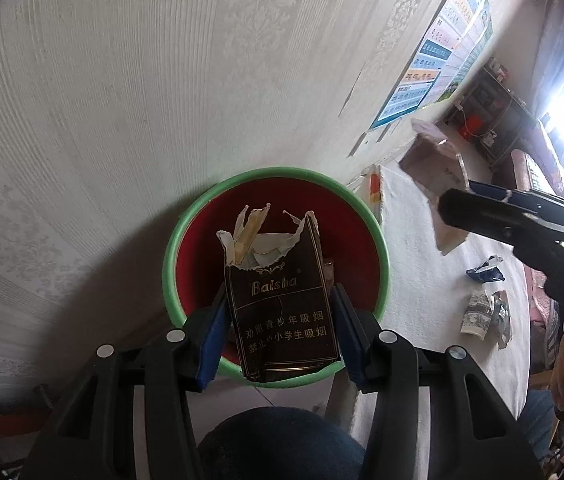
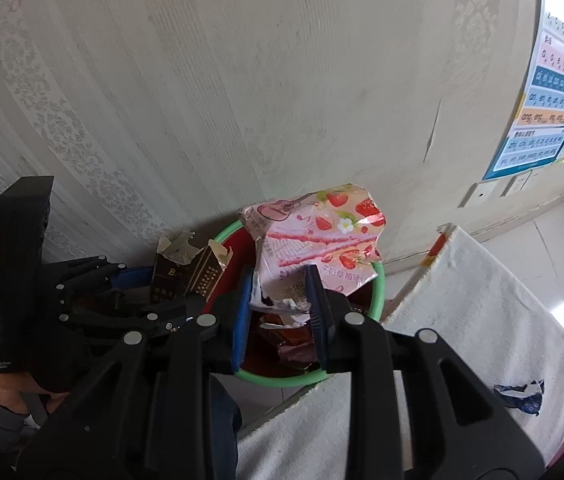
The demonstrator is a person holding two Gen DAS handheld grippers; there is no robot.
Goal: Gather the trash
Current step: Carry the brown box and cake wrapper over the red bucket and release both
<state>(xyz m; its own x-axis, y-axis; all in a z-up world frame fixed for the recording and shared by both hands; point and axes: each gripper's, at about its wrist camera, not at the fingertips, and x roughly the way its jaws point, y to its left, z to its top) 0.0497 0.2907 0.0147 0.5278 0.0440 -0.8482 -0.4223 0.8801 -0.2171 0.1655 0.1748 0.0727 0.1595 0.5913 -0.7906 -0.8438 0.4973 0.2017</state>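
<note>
My left gripper [image 1: 279, 316] is shut on a torn dark brown cigarette pack [image 1: 282, 308] and holds it over the red bin with a green rim [image 1: 169, 248] by the wall. My right gripper [image 2: 282, 292] is shut on a torn pink strawberry snack box [image 2: 314, 240], held over the same bin [image 2: 378, 292]. The right gripper also shows in the left wrist view [image 1: 454, 208], and the left gripper with the pack [image 2: 189, 272] shows in the right wrist view. Wrappers lie in the bin.
A table with a white cloth [image 1: 414, 248] stands to the right of the bin. On it lie a blue wrapper [image 1: 486, 272], a crushed paper cup [image 1: 478, 312] and another wrapper [image 1: 502, 316]. My knee [image 1: 282, 444] is below the bin.
</note>
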